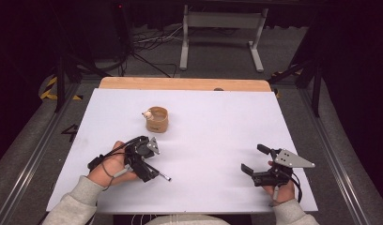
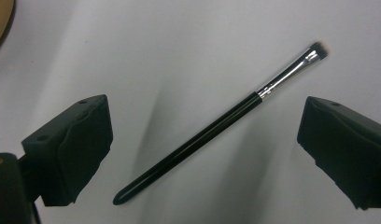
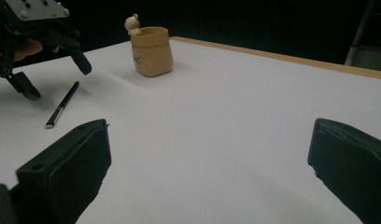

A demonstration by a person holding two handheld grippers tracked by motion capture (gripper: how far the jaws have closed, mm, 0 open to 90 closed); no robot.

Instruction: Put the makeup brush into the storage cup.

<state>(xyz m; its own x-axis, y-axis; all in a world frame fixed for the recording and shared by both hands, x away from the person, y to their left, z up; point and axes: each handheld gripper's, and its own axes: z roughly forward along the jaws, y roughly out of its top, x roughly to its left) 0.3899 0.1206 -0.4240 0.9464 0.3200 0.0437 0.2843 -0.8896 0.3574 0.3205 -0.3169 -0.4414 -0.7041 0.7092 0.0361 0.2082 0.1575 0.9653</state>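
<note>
We're hovering our left gripper (image 1: 149, 171) right over a slim black makeup brush with a silver ferrule and a dark tip (image 2: 216, 128), and its jaws are sitting wide open with the brush lying flat on the white table surface (image 1: 218, 126) between them, not touching either pad. In the left gripper view the brush is running diagonally, handle end low on the left and bristle end up on the right. From the right gripper view it's lying just under the left gripper (image 3: 48, 77), with the bristle tip pointing toward us. Our right gripper (image 1: 255, 161) is hanging out well apart on the other side of the table, jaws spread wide too and holding nothing. Farther back, a small tan ceramic cup with a little figure perched on its rim (image 1: 157, 119) is standing upright near the brush.
</note>
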